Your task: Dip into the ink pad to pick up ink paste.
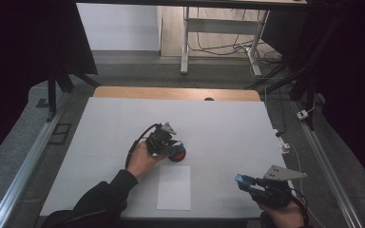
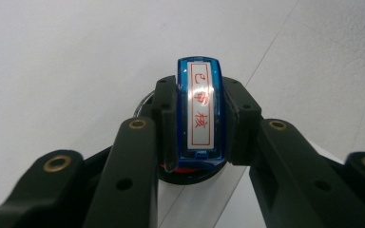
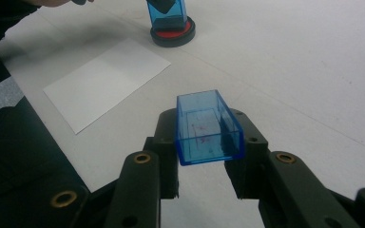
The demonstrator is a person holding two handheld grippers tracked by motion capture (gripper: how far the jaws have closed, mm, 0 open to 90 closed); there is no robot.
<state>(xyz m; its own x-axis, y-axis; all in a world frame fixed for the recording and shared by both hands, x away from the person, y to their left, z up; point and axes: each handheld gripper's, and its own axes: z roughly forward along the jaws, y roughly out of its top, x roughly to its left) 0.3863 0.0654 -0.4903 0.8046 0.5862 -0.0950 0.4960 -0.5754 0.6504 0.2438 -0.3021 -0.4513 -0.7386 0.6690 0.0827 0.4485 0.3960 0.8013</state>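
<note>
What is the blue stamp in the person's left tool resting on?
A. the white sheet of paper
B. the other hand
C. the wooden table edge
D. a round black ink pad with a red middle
D: the blue transparent plastic stamp, clamped in the left tool, stands on the round black ink pad with a red middle, beside the white sheet of paper.

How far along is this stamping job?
The cap is already off, held in the right gripper. The left gripper is pressing the blue stamp onto the red ink pad. Still left: the white paper looks blank.
</note>
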